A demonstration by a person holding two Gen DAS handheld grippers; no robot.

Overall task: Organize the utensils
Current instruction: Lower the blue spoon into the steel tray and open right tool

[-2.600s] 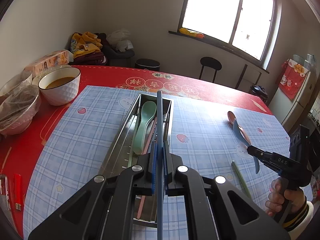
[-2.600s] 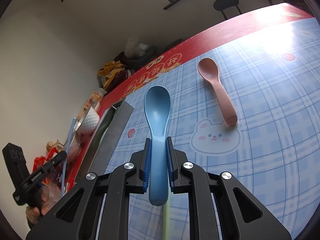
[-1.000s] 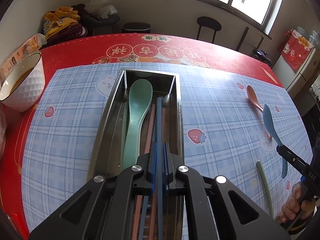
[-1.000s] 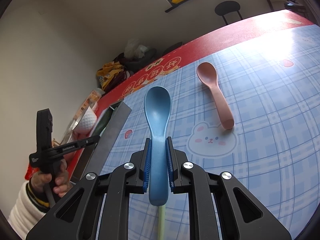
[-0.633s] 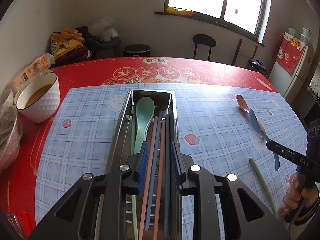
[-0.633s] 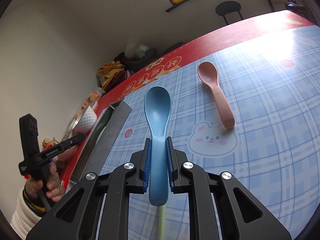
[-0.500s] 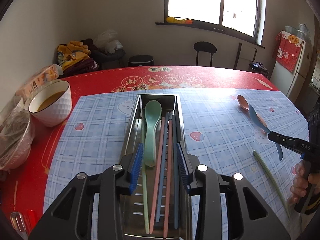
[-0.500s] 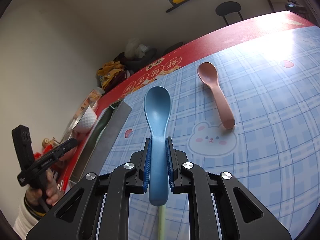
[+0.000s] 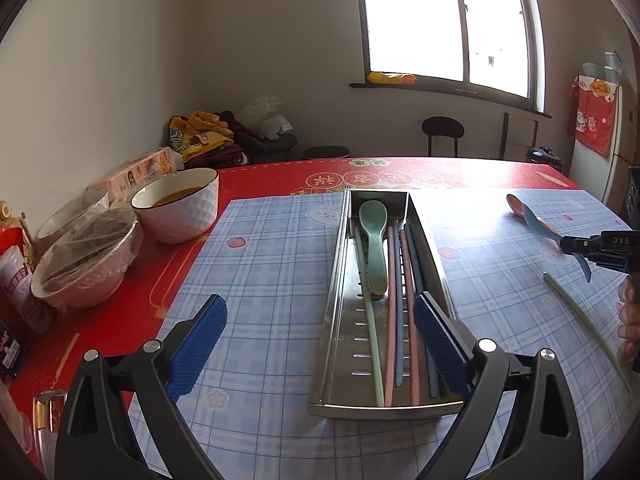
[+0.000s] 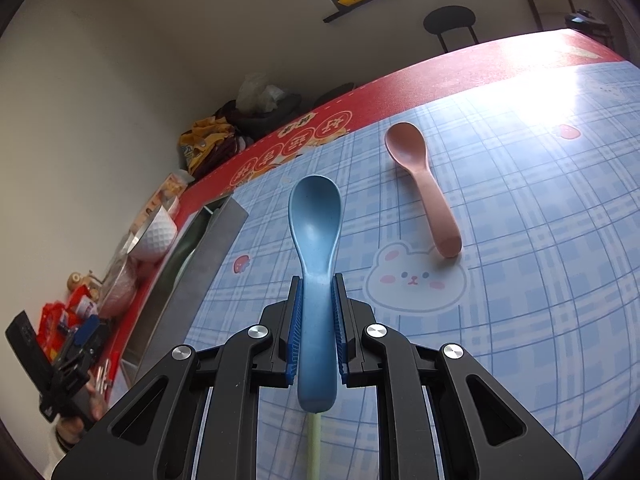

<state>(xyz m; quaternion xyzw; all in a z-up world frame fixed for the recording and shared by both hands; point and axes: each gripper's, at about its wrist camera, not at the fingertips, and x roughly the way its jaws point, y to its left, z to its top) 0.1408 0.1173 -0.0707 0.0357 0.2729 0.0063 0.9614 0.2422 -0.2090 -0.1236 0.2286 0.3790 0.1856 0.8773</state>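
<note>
My left gripper (image 9: 318, 316) hovers over the near end of the blue checked mat, its jaws opening wide with nothing between the pads. Just ahead, a steel tray (image 9: 338, 280) holds a green spoon (image 9: 374, 240) and several pink, blue and green chopsticks (image 9: 400, 300). My right gripper (image 10: 316, 284) is shut on the handle of a blue spoon (image 10: 314, 216), held above the mat. A pink spoon (image 10: 424, 184) lies on the mat beyond it. A green chopstick (image 10: 314, 440) lies under the right gripper, and shows in the left wrist view as a green chopstick (image 9: 580, 316) right of the tray.
Left of the mat on the red table stand a white bowl of brown liquid (image 9: 176, 204), two film-covered bowls (image 9: 86, 264) and small packets. A black stool (image 9: 442, 130) and a window stand beyond the far table edge. A hand (image 9: 628, 320) holds the right gripper at the right edge.
The left gripper let go of the blue chopstick, which now lies in the tray. Its jaws went from shut to wide, and it drew back and leftward. The right gripper stayed still.
</note>
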